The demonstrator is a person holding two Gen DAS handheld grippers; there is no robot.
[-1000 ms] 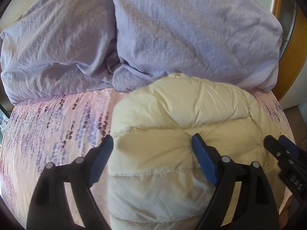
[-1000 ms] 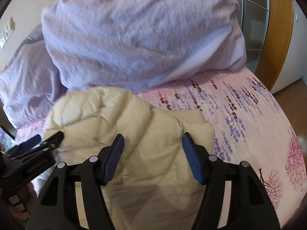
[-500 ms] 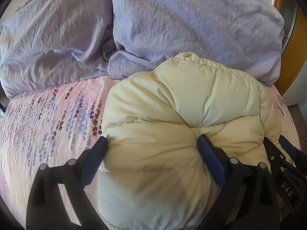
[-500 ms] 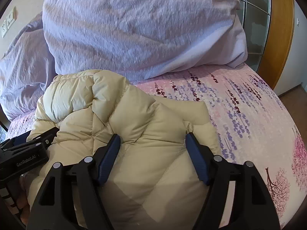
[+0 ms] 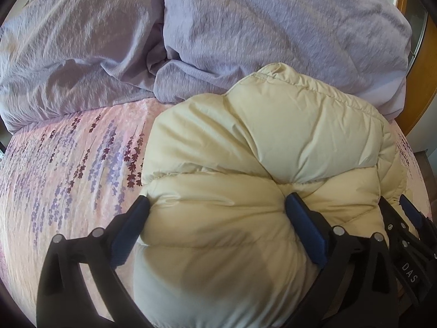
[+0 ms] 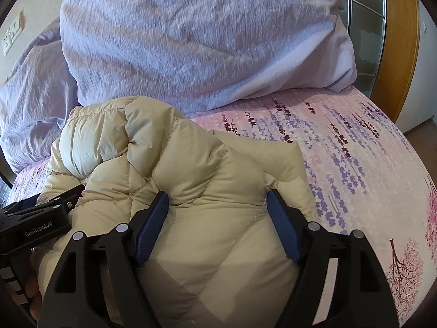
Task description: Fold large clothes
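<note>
A cream puffer jacket lies bunched and folded on the bed; it also shows in the right wrist view. My left gripper is open, its blue pads pressed into the jacket's padding on either side of a thick fold. My right gripper is open too, its jaws straddling the jacket's near right part. The right gripper shows at the right edge of the left wrist view, and the left gripper at the left edge of the right wrist view.
The jacket rests on a pink floral bedsheet, also in the right wrist view. A rumpled lavender duvet is heaped right behind the jacket. A wooden door frame stands at the right.
Both grippers have moved forward and down onto the jacket. The jacket has been pushed up and forward into a more compact bundle toward the duvet.
</note>
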